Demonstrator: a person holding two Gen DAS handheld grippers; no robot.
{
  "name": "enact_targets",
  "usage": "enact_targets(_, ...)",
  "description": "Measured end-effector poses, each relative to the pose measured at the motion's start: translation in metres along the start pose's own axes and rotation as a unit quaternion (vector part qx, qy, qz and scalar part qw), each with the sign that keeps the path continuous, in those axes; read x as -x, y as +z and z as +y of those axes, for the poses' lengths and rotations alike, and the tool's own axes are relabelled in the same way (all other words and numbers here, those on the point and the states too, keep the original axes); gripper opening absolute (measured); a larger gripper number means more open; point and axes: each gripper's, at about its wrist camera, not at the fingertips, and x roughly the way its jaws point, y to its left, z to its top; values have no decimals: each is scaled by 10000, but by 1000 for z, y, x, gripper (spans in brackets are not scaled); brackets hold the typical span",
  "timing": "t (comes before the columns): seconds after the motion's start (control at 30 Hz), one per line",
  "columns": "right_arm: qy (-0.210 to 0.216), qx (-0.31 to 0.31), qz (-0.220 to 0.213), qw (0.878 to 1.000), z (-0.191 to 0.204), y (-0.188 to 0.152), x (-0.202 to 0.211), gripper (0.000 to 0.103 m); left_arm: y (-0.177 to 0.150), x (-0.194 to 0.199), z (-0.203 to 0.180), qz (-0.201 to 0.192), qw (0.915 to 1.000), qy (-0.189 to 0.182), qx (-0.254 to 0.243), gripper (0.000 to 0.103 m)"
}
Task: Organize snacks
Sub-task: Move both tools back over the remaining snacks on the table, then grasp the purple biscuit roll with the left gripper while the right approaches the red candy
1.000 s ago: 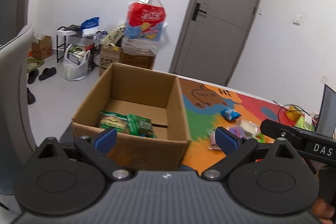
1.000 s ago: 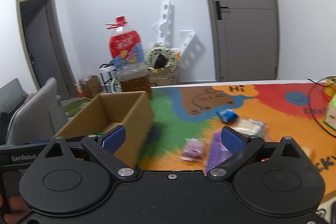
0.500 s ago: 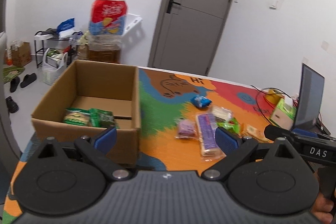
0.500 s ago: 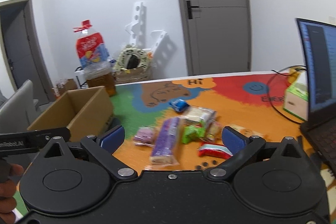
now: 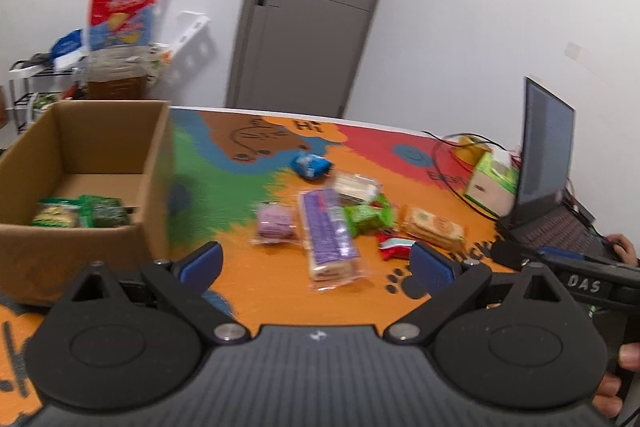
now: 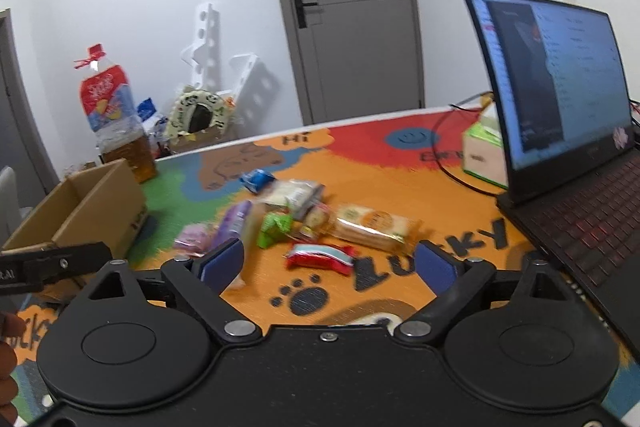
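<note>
1. A tabletop [image 5: 280, 291] covered by a bright cartoon mat in orange, green, blue and red is seen from both wrist views.
2. The left gripper [image 5: 316, 265] is held above the tabletop with its blue-padded jaws spread wide; nothing is gripped between them.
3. The right gripper [image 6: 328, 263] is likewise held wide and empty, its jaws having just been closing slightly with nothing between them.
4. A loose cluster of snacks is laid near the middle of the mat: a long purple packet [image 5: 328, 235], a small pink packet [image 5: 276, 223] touching it at 9 o'clock, a green packet [image 5: 368, 217] at 3 o'clock, a red and white packet [image 6: 320, 255], a cracker packet [image 6: 372, 223], a pale packet [image 6: 292, 193] and a blue packet [image 5: 310, 163] at 12 o'clock.
5. An open cardboard box [image 5: 152, 163] is placed at 9 o'clock of the cluster, well apart from it, with green packets [image 5: 80, 213] lying inside.
6. An open laptop [image 6: 560, 87] is set at 3 o'clock, with a small green and white carton [image 6: 482, 155] just beside it.
7. A large bottle with a red cap [image 5: 118, 15] is seen behind the box.
</note>
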Motion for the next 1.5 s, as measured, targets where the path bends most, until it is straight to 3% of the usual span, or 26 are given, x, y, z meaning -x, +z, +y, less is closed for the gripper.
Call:
enact_targets(0.3, -63, -152, 155, 9997, -19, -9, -12, 74, 1, -34, -14, 51, 9994, -249, -223, 97)
enact_targets(0.43, 5, -94, 219, 9997, -17, -10, -20, 72, 0, -47, -15, 73, 9992, -274, -291, 95)
enact_targets(0.5, 114, -52, 284, 9995, -17, -11, -25, 63, 0, -52, -14, 82, 9990, -333, -289, 93)
enact_targets(0.6, 196, -16, 360, 9992, -15, -13, -32, 58, 0, -65, -12, 173, 9990, -317, -279, 88)
enact_targets(0.77, 195, -13, 473, 9987, -14, -13, -45, 56, 3, -88, -7, 345, 9986, -344, -220, 79)
enact_targets(1.23, 148, 45, 604, 9981, -16, -10, -73, 56, 5, -138, -13, 709, 9961, -363, -385, 71)
enact_targets(1.3, 153, 69, 613, 9980, -15, -8, -76, 56, 5, -141, -13, 706, 9961, -304, -427, 68)
enact_targets(1.4, 190, 103, 628, 9978, -12, -6, -82, 56, 4, -145, -9, 802, 9957, -299, -347, 49)
enact_targets(1.5, 263, 135, 640, 9975, -8, -3, -88, 57, 3, -145, -4, 827, 9954, -323, -346, 43)
